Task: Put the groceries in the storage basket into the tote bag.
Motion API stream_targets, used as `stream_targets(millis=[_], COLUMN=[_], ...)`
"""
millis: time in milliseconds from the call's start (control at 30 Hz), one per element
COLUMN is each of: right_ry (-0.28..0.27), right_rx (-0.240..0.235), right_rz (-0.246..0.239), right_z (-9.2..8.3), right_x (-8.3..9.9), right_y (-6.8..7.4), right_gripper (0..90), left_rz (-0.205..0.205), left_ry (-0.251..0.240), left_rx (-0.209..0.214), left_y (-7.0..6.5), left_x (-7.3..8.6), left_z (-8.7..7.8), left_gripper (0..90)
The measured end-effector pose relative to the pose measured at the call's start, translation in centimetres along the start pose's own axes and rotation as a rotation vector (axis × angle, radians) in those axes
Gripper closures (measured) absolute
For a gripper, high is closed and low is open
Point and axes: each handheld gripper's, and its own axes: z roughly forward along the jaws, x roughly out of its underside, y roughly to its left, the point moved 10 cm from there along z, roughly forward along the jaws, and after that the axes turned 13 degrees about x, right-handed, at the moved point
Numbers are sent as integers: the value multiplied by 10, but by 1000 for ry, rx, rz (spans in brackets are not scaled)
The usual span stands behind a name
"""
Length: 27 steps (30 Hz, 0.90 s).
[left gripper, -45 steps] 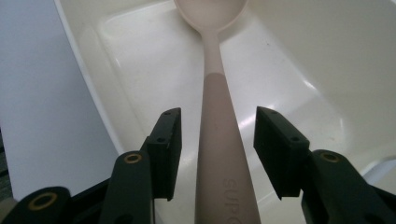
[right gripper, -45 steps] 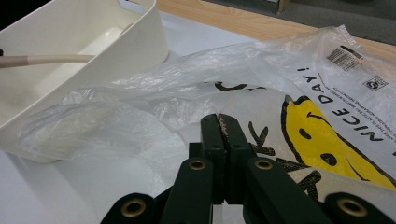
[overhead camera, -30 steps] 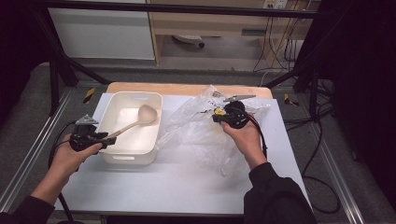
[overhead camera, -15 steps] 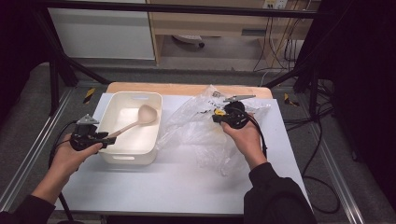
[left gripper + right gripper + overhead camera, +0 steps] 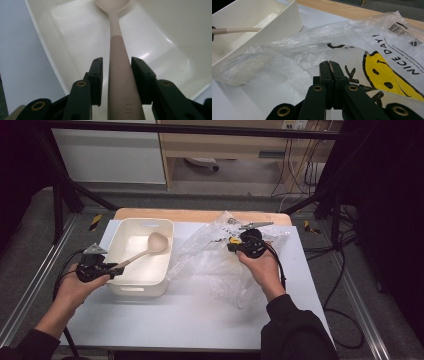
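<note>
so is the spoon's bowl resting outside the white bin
No, in the high view the spoon has its bowl over the inside of the white bin, while its handle runs back over the bin's rim to the left gripper.

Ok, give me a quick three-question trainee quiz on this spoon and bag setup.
1. True or false: the right tongs are wide open.
2. What colour is the face printed on the bag?
3. The spoon has its bowl over: A the bin, B the bag, C a plate.
Key: 1 false, they are shut. 2 yellow. 3 A.
</note>
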Motion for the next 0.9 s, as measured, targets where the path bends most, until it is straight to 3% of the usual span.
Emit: stream_targets(millis=[300,900], right_ry=[1,3], right_rx=[0,-1], right_rz=[-1,-3], right_z=[0,1], right_x=[0,1], right_y=[0,1], right_gripper=[900,900], left_rz=[8,16], left_ry=[-2,5], left_rx=[10,10], left_y=[-2,-2], left_x=[0,-1], left_z=[0,0], left_gripper=[677,682])
